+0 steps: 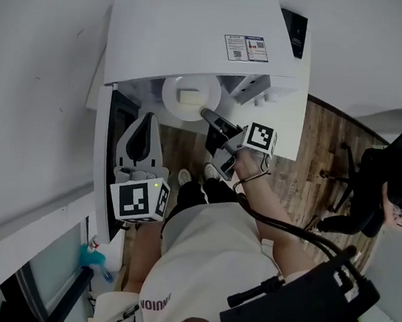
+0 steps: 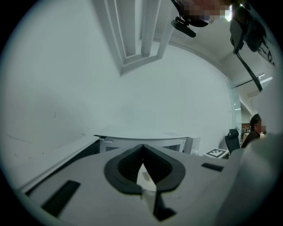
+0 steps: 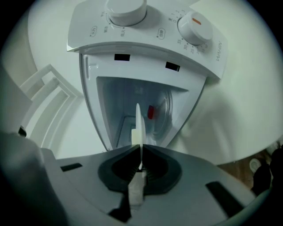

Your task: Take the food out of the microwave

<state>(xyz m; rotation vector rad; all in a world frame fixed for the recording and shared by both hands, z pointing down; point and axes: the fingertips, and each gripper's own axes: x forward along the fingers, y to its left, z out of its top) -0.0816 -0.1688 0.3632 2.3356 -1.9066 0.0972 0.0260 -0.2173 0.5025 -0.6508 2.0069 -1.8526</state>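
Your right fingers are pressed together on the near rim of the plate, which shows edge-on between them. The right gripper holds nothing else. A pale block of food sits on the plate just past the fingertips.

From the head view, the right gripper holds the plate at the open mouth of the microwave, with the food near the plate's middle. Behind the plate the cavity stands open, with a small red spot on its back wall and two knobs on the panel beside it.

Your left fingers meet at the tips with nothing between them. The left gripper faces a plain white wall. In the head view it sits just beside the open door, apart from the plate.
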